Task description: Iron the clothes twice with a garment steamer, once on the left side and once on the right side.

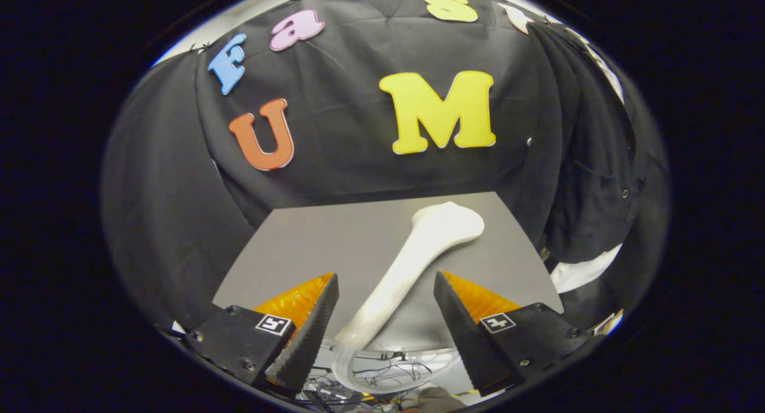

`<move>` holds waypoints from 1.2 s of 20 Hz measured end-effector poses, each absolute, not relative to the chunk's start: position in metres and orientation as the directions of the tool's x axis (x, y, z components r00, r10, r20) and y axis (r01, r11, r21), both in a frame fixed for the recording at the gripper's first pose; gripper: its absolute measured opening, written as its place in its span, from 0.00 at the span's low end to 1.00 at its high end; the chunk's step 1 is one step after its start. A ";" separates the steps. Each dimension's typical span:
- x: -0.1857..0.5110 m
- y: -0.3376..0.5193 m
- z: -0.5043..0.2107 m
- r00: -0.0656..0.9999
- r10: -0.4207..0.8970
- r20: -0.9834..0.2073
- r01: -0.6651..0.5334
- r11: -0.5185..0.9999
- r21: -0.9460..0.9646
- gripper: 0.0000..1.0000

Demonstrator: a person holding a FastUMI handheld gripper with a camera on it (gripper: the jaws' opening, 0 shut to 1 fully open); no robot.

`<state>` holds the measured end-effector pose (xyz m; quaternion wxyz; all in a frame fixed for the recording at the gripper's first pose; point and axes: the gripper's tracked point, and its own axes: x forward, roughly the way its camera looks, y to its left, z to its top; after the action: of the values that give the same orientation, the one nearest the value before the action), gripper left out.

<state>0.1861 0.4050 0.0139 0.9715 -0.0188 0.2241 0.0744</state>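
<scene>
Steamer (pixel 412 263) lies on the grey surface (pixel 311 245) ahead of you, a white, long-handled body set at a slant. Its wide head sits at the far end, near the back edge of the surface and toward the right. Its handle runs back toward you and reaches the near edge between your gripper's fingers. From the handle's near end a pale hose (pixel 346 371) curls down over the edge of the surface and loops below it, above a tangle of dark cables (pixel 382 380).

Your gripper (pixel 385 293) is spread wide, with its fingers well apart. The steamer's handle passes through the gap between them, closer to the left finger. Neither finger touches it, and you can see bare surface on both sides of the handle.

Dark clothes (pixel 591 180) hang at the right, beside the surface and beyond your right finger. They are a black garment with small buttons down its front, falling in folds against the booth's wall. A white patch (pixel 583 272) shows at its lower hem, just off the right edge of the surface.
</scene>
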 end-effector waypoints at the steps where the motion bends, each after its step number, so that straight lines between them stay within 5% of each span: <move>1: 0.193 0.402 0.007 0.883 0.114 -0.455 -0.133 0.991 -0.011 0.99; 11: 0.221 0.406 -0.038 0.838 0.063 -0.542 -0.087 0.996 -0.020 0.91; 16: 0.222 0.410 -0.039 0.857 0.035 -0.514 -0.065 0.997 -0.039 0.75; 24: 0.220 0.427 -0.034 0.854 0.206 -0.477 -0.204 0.977 0.056 0.43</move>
<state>0.2196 0.4269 -0.0337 0.9629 0.0018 0.2479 0.1065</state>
